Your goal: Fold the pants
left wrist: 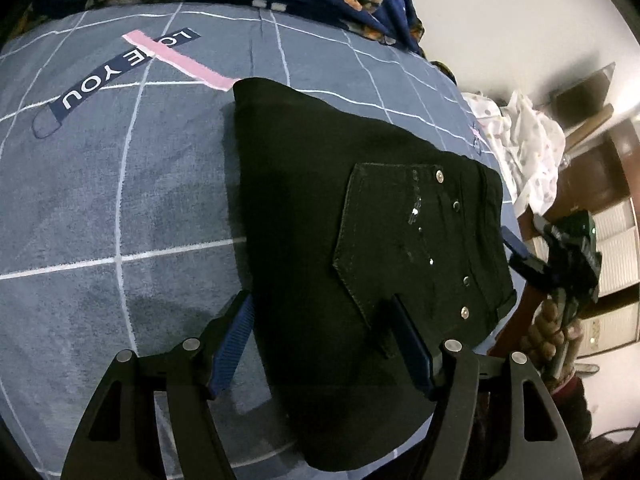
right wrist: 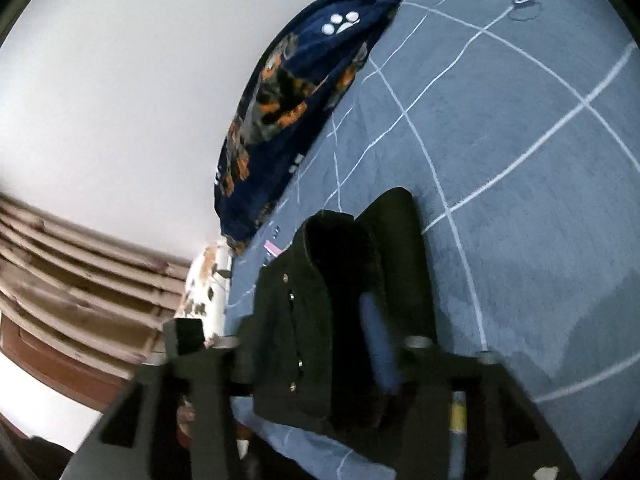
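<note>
Nearest the lens at six o'clock, the left hand-held gripper (left wrist: 324,334) stands open, its left finger on the bed (left wrist: 100,200), its right on the black pants (left wrist: 320,200), pressing nothing. Folded, the pants lie toward three o'clock, pocket up, lower edge cut off. Right hand-held gripper (left wrist: 516,248) at three o'clock: jaws parted, free of the waistband. Its own view is blurred.
</note>
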`<state>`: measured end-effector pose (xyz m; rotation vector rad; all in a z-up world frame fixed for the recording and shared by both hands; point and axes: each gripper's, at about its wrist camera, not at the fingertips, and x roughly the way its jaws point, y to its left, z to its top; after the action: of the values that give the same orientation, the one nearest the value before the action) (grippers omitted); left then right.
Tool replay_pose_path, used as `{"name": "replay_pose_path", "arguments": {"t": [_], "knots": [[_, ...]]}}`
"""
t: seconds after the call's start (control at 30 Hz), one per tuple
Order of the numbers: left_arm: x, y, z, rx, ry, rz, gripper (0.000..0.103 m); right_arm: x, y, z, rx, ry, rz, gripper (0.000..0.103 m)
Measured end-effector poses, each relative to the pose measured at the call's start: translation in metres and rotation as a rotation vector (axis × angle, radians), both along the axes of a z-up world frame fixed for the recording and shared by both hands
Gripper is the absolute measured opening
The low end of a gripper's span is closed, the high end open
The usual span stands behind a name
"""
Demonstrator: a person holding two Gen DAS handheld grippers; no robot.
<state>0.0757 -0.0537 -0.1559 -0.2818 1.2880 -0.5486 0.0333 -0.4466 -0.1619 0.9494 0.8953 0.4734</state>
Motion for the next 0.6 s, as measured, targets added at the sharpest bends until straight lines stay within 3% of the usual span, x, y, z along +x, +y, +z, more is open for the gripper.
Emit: {"name": "replay_pose_path", "arguments": {"t": [0.13,0.47,0.6], "knots": [[0.001,-0.004,-0.001,0.002,0.000,-0.006,0.070,0.013,0.004,-0.002,-0.083,-0.004,0.014,0.055],[-0.001,-0.012,-0.003,0.023,-0.023,-0.018,0.077,0.052,0.025,-0.004,-0.284,-0.042,0.151,0.075],[0.000,-0.016,-0.003,0.027,-0.029,-0.016,0.080,0.048,0.029,-0.006,-0.249,-0.050,0.210,0.079]]}}
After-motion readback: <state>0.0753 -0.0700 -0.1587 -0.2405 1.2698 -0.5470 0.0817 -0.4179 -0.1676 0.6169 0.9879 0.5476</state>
